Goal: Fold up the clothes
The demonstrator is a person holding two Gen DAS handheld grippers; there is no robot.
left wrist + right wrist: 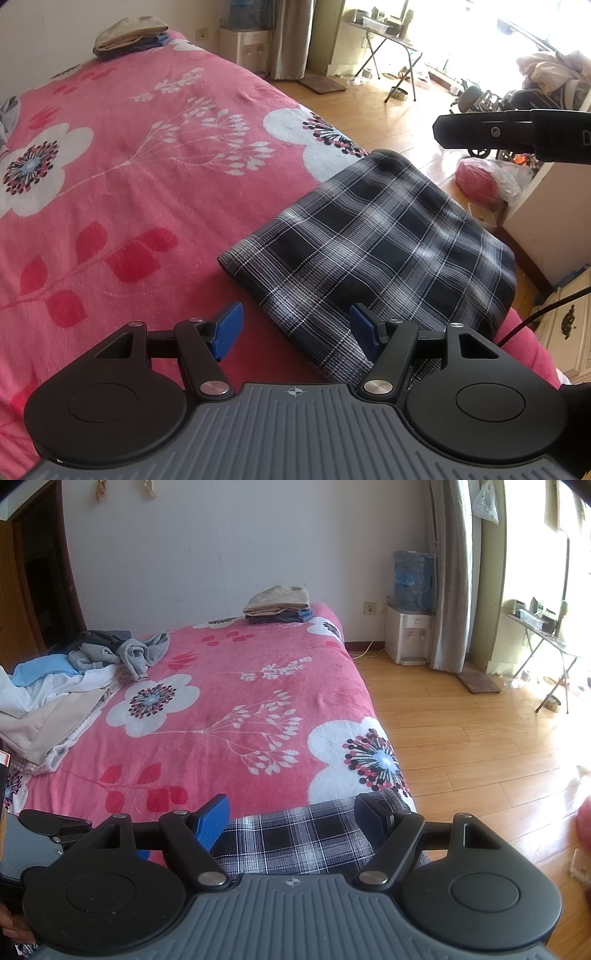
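Right gripper (291, 823) hides the plaid garment's (295, 834) near edge

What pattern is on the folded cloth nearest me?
Dark navy and white plaid on the folded cloth, clearest in the left wrist view.

Both cameras sit just behind their own blue fingertips, close above the near right corner of the bed (221, 709). The left wrist view tilts steeply down over the folded plaid garment (380, 251) there. The right wrist view looks flatter, along the bed to the far wall. Both share the garment, the floral blanket (129, 155), the far-corner folded pile (129, 33) and the water dispenser (408, 635).
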